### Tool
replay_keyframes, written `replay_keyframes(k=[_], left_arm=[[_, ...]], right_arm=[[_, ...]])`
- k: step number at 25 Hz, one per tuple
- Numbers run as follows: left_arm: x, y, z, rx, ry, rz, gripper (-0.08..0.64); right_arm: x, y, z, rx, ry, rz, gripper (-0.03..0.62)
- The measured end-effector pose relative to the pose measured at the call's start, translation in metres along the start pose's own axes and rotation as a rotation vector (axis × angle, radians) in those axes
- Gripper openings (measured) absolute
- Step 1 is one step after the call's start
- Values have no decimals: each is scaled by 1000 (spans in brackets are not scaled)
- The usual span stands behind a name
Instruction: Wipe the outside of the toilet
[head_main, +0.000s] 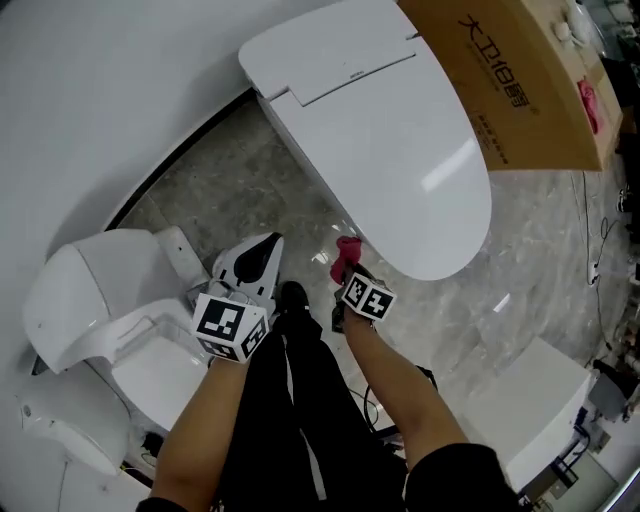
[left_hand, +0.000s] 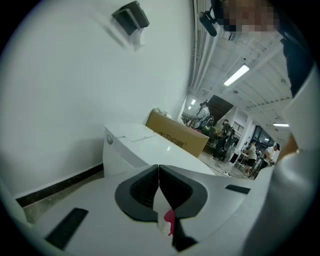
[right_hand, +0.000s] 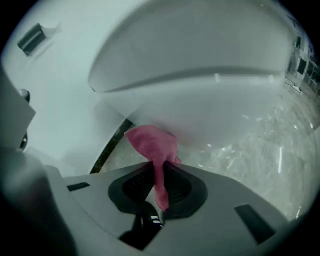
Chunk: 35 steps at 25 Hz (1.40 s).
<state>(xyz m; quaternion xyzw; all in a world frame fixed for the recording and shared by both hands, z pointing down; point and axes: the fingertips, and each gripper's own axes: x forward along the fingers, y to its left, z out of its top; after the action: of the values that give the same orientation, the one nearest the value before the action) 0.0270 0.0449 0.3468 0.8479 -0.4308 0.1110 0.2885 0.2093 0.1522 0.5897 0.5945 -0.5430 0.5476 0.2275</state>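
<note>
Nearest, the left gripper (head_main: 258, 255) is hovering with its jaws pressed together on nothing, probably being held aside as a spare. Just ahead, the right gripper (head_main: 350, 272) is pinching a pink cloth (head_main: 346, 248). Its jaws are clamping the cloth's middle so that a bunched end is sticking out past the tips. That end appears to be pressing on the outer wall of the toilet (head_main: 390, 150), low under the front curve of the closed lid. Gripping it this way is likely letting cloth rather than plastic meet the porcelain. The toilet is standing on the marble floor (head_main: 250, 190), backing onto the white wall, and a cardboard box (head_main: 520, 80) is sitting beside it at the floor's far edge.
</note>
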Motion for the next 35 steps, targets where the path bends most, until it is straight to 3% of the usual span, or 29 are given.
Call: replay_keyframes(k=[6, 10, 18, 25, 27, 30, 35], left_arm=[[-48, -22, 74, 14, -42, 47, 15], [-87, -30, 115, 24, -79, 77, 15], [-188, -50, 224, 107, -179, 144, 15], [-259, -83, 305, 161, -322, 182, 15], [-275, -95, 326, 176, -373, 177, 15], [-298, -123, 347, 200, -447, 164, 15], [-327, -161, 360, 252, -531, 151, 15]], right_arm=[[-93, 126, 64, -251, -23, 278, 72], [-174, 203, 105, -397, -105, 446, 72], [-377, 315, 195, -714, -470, 704, 72], [-538, 366, 239, -957, -742, 884, 71], [-580, 371, 250, -981, -823, 911, 69], [-629, 357, 259, -942, -905, 943, 69], [-652, 319, 256, -835, -931, 967, 71]])
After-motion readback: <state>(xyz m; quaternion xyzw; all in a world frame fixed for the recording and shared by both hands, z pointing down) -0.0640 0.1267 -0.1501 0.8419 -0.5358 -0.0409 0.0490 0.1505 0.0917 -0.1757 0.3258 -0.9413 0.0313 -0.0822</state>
